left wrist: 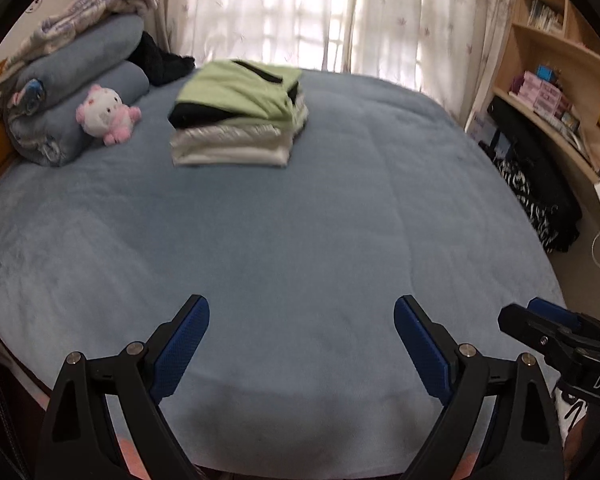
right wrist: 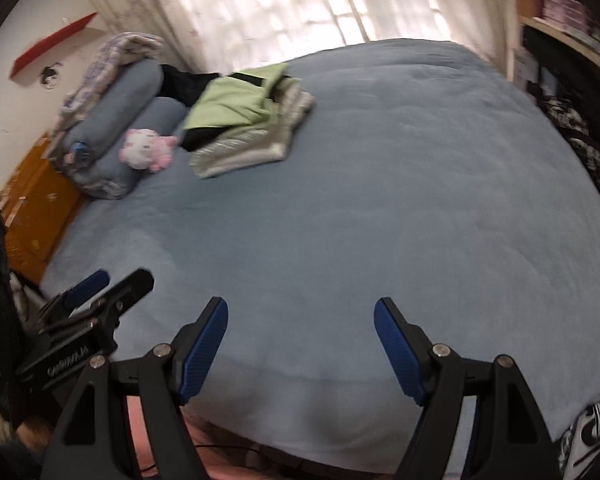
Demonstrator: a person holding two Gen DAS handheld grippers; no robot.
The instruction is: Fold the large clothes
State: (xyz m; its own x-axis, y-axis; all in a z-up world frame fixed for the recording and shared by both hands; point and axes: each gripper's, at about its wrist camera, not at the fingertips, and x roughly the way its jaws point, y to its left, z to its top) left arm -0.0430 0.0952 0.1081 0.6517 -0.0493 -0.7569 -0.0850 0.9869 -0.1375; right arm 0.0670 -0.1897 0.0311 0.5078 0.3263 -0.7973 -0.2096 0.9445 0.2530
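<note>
A stack of folded clothes (left wrist: 236,116) is sitting on the far left part of the bed (left wrist: 300,220), well apart from both tools; a light green garment with a black strip is lying on top, a black layer is showing under it at the front, and pale silvery-white pieces are forming the bottom layers. In the right wrist view the same stack (right wrist: 248,120) is appearing tilted and blurred. Beside the stack, to its left, a pink and white plush toy (left wrist: 106,114) is leaning against rolled blue bedding (left wrist: 72,92), which is carrying a striped blanket (left wrist: 96,8) on top. A dark garment (left wrist: 160,60) is lying behind the roll, near the curtain (left wrist: 300,12) that is covering the bright window. The blue blanket is covering the whole bed, and its near half is lying bare. The left tongs (left wrist: 302,344) are hovering over the near edge of the bed, blue pads spread wide apart and holding nothing. The right tongs (right wrist: 300,344) are hovering likewise over the near edge, pads also wide apart and holding nothing; each tool is showing at the edge of the other's view, side by side. A wooden shelf unit (left wrist: 560,80) with books and boxes is standing to the right of the bed, with a black bag (left wrist: 536,184) resting below it. An orange headboard (right wrist: 36,208) is showing at the left.
</note>
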